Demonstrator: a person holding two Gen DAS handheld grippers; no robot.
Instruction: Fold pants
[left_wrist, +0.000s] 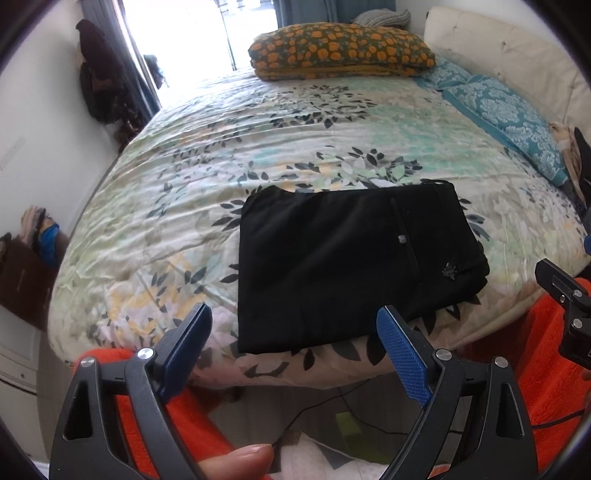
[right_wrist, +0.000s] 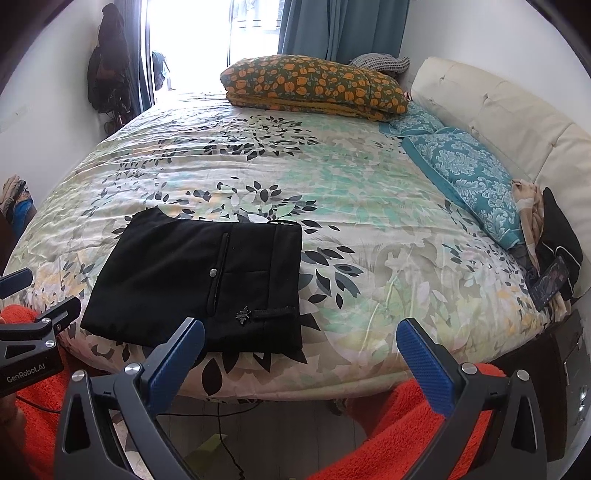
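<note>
The black pants (right_wrist: 195, 284) lie folded flat on the bed (right_wrist: 369, 229). L gripper (left_wrist: 295, 332) & R gripper (right_wrist: 301, 343) both spread wide, holding nothing.

Folded black pants (left_wrist: 343, 266) on floral bedspread (left_wrist: 184, 192), left claw (left_wrist: 293, 332) spread wide

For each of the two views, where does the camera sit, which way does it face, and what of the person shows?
Left wrist view: behind the left tongs, open, facing the folded black pants at the bed's near edge; a fingertip and orange sleeve show.
Right wrist view: behind the right tongs, open, facing the bed with the pants left of centre; orange sleeve shows.
Shared: pants, bed, orange-flowered pillow.
</note>
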